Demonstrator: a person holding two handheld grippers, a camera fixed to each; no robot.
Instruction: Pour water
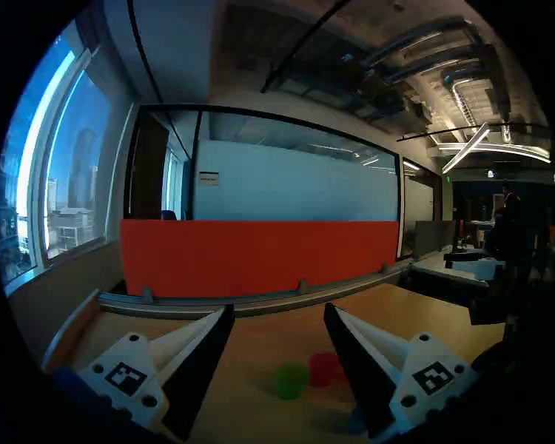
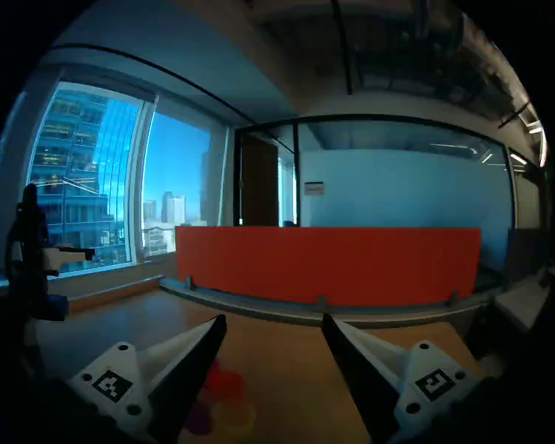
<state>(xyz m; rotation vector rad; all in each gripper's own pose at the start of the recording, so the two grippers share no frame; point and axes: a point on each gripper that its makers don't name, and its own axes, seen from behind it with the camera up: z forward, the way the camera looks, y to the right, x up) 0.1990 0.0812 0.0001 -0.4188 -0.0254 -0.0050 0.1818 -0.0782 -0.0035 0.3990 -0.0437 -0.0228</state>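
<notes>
A window (image 1: 63,185) runs along the left in the left gripper view. The wooden desk (image 1: 263,340) reaches ahead to an orange partition (image 1: 259,255) at its far edge, with bare surface in between. The left tool (image 1: 277,309) hangs over the desk, fingers spread wide and gripping nothing. A green cup (image 1: 291,379) and a red cup (image 1: 324,368) stand just beside each other below the gap, nearer its right finger. In the right gripper view the right tool (image 2: 274,320) is likewise spread and empty, and a cluster of red, purple and yellow cups (image 2: 224,386) sits by its left finger.
</notes>
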